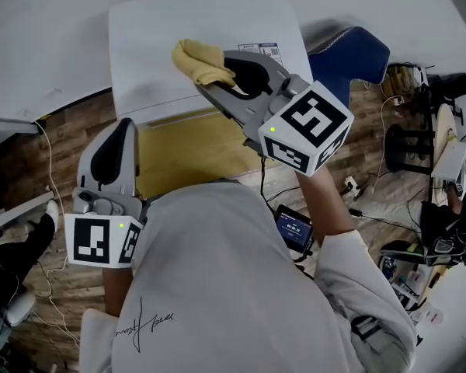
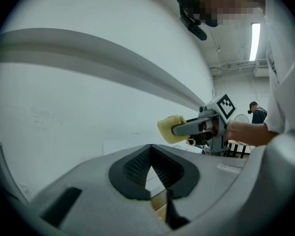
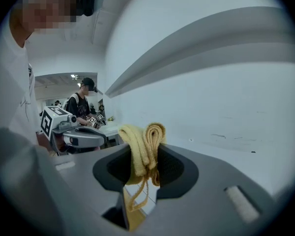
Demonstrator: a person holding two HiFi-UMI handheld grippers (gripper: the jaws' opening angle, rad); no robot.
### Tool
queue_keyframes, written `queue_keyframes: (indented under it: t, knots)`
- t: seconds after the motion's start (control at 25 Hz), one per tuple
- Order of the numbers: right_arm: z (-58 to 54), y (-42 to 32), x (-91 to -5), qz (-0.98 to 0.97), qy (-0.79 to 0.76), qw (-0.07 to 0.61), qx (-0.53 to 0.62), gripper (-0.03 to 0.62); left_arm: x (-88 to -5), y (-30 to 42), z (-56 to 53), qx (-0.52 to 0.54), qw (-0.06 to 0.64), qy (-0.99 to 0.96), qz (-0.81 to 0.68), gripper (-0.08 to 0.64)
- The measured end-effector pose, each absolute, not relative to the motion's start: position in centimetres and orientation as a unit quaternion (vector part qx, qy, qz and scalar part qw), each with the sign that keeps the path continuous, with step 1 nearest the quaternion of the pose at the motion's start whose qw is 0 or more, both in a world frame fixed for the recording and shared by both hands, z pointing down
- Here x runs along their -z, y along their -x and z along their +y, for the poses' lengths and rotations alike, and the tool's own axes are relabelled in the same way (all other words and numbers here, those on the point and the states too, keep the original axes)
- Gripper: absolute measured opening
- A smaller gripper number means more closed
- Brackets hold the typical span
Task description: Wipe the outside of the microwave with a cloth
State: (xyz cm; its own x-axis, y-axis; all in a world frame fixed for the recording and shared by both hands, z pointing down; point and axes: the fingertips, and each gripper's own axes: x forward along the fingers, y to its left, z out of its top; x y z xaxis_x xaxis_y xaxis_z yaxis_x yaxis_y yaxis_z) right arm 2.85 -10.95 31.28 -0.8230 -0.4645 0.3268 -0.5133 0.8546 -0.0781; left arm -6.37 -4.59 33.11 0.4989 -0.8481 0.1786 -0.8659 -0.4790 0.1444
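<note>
I stand on a wood floor point(image 1: 19, 169). A white wall point(image 2: 64, 132) faces me. A blue chair point(image 1: 349, 53) stands to my right, near a black stool point(image 1: 408, 142). One ceiling strip light point(image 2: 255, 41) is lit overhead.

Soft yellow terry cloth point(image 1: 202, 62), smooth matt-white microwave point(image 1: 163, 53)
</note>
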Motion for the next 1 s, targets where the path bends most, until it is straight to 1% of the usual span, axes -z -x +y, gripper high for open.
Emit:
queue_keyframes:
  t: [0.16,0.44,0.72,1.0]
  knots:
    - [-10.2,-4.7,-32.1,-0.949,-0.265,0.151,-0.079,0.123,-33.0,5.8,-4.9,-0.029,0.110,-0.855,-0.506,-0.009]
    - [-8.5,-7.4,-32.7,-0.946,-0.277,0.129,-0.103,0.120,-33.3,5.0,-5.0,-0.027,0.116,-0.847,-0.518,-0.009]
    - [-8.1,-8.4,-33.1,-0.946,-0.278,0.117,-0.119,0.118,-34.1,4.3,-5.4,-0.032,0.127,-0.846,-0.517,-0.009]
    - [-7.9,-8.7,-33.4,-0.945,-0.276,0.120,-0.128,0.118,-33.9,4.0,-5.6,-0.035,0.124,-0.849,-0.512,-0.009]
